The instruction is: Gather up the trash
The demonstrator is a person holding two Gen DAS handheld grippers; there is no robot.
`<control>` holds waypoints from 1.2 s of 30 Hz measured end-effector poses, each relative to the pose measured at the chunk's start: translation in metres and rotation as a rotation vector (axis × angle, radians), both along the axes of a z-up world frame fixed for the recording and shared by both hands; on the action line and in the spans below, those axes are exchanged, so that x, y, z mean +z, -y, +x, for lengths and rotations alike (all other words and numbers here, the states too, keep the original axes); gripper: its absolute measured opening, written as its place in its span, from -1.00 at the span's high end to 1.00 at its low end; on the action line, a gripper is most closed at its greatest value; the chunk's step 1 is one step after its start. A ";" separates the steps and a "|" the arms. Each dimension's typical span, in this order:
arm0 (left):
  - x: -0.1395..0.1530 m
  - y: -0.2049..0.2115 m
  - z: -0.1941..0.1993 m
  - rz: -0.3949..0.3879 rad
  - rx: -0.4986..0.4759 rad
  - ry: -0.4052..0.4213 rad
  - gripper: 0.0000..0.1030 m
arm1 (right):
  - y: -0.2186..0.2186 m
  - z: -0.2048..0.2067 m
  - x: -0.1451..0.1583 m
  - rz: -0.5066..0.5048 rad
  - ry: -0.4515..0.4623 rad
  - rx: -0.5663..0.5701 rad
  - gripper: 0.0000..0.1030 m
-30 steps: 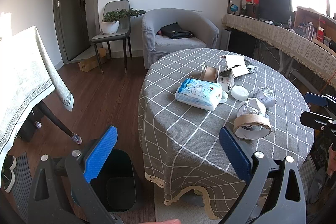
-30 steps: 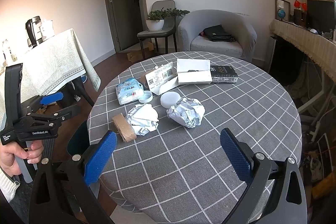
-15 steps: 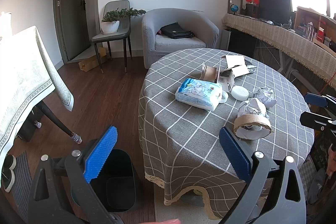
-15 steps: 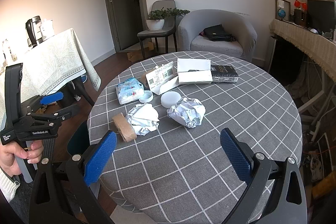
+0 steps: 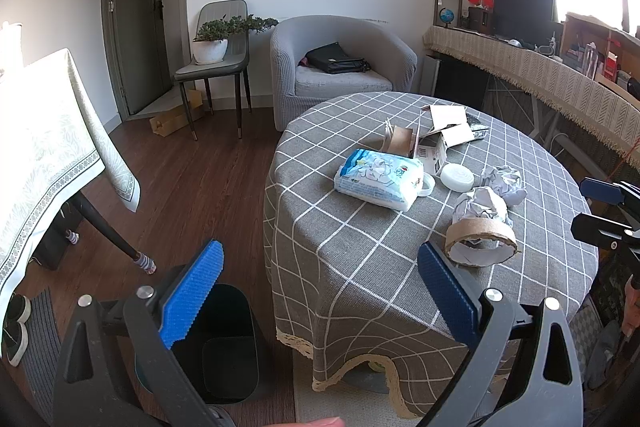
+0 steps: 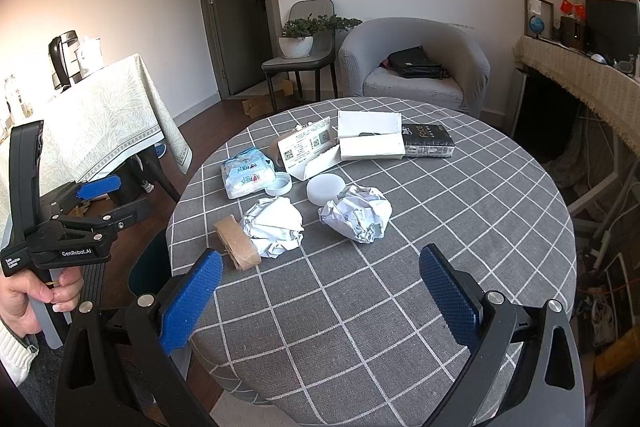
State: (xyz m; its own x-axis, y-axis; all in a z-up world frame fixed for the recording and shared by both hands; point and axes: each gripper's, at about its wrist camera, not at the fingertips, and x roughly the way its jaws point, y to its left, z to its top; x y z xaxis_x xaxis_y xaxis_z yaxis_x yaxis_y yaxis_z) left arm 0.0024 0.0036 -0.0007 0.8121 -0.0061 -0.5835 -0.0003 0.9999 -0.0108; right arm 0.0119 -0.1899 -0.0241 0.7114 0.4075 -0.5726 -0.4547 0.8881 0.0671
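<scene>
So far nothing looks collected: every piece of trash sits on the round table (image 6: 460, 227), and both grippers are empty. The left gripper (image 5: 316, 291) hangs with its blue pads spread wide, nothing between them, over the table's edge with the dark bin (image 5: 224, 343) on the floor at about 7 o'clock from the table. The right gripper (image 6: 320, 291) is likewise spread apart and bare, above the near part of the cloth.

Seen from the right wrist, one crumpled paper ball (image 6: 356, 213) lies close to the table's centre, and a second paper ball (image 6: 274, 225) sits just at its 9 o'clock. A cardboard tape core (image 6: 236, 243) touches that second ball on its 8 o'clock side, nearest the table edge. At 12 o'clock from the balls are a white round lid (image 6: 325, 188), a smaller cap (image 6: 278, 183), a tissue pack (image 6: 246, 177), an opened white box (image 6: 370, 141) and a dark box (image 6: 427, 146); which of these count as trash I cannot say.

The bin's inside looks dark and possibly bare, though the left pad hides part of it. By my reading the job is at its very start: the two balls and the core all need grasping and dropping in the bin.
</scene>
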 end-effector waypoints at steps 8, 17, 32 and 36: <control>0.000 0.000 0.000 0.000 0.001 0.000 -0.93 | 0.000 0.000 0.000 0.001 -0.001 0.000 -0.94; -0.001 -0.001 -0.001 -0.001 0.000 0.002 -0.93 | 0.000 0.001 -0.001 0.000 -0.004 -0.001 -0.94; 0.002 0.015 -0.010 0.053 -0.132 0.027 -0.93 | 0.006 0.008 -0.005 0.014 -0.054 0.015 -0.94; 0.000 0.021 -0.007 0.023 -0.202 0.008 -0.92 | 0.010 0.012 -0.003 0.028 -0.066 0.018 -0.94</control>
